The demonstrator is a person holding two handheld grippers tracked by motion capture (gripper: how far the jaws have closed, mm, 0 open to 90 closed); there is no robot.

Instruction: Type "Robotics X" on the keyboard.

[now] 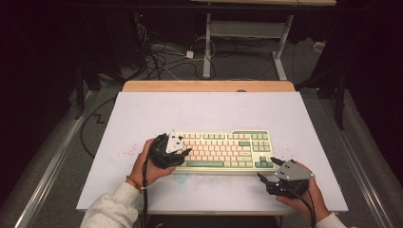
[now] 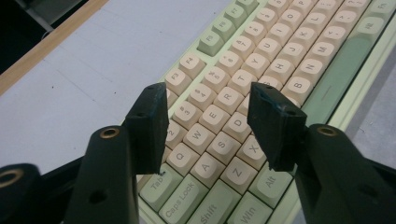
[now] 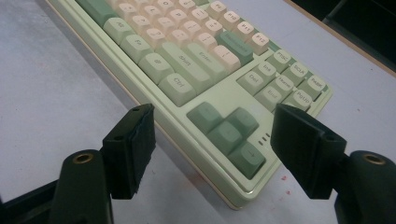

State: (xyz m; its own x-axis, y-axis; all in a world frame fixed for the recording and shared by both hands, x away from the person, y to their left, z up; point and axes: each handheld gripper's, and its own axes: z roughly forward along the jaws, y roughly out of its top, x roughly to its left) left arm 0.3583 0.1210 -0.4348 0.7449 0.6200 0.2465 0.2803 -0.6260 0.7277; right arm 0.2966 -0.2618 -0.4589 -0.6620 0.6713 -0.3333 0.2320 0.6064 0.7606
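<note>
Left gripper: jaws parted, empty, over keyboard left keys; right gripper wide at arrow-key corner; grip both ends evenly

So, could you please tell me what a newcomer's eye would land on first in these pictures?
First, the pale green and cream keyboard lying near the front of the white table. Then the two black tongs flanking it: the left tongs hover open over its left-hand keys, and the right tongs sit open at its front right corner, by the arrow keys.
</note>
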